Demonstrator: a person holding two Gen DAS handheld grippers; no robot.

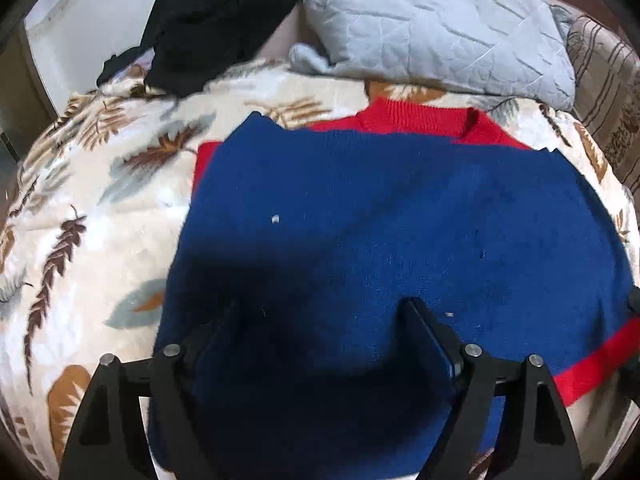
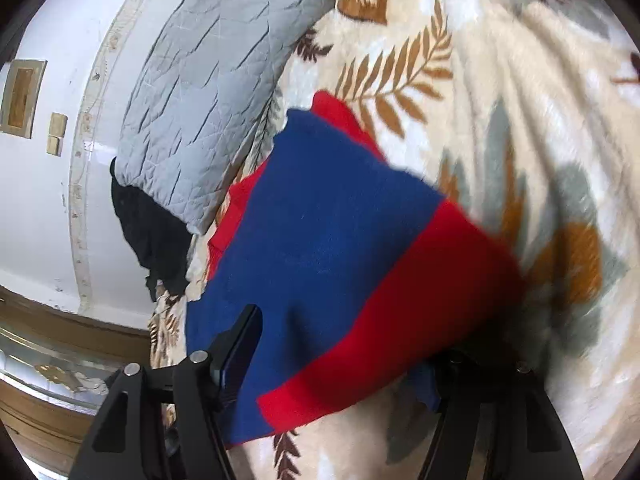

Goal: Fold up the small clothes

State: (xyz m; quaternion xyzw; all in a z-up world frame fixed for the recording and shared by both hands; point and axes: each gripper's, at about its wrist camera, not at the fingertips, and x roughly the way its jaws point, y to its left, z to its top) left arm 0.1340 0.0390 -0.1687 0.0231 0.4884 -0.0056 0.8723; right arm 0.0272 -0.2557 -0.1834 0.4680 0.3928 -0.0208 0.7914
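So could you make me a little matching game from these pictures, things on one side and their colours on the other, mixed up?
Things:
1. Sweater body
2. Sweater collar
3. Quilted pillow
4. Crumpled garment by the wall

Colours:
A. black
B. red
C. blue
D. pale grey

Pairs: 1-C, 2-B, 3-D, 4-A.

All four lie on the cream blanket with the leaf pattern.
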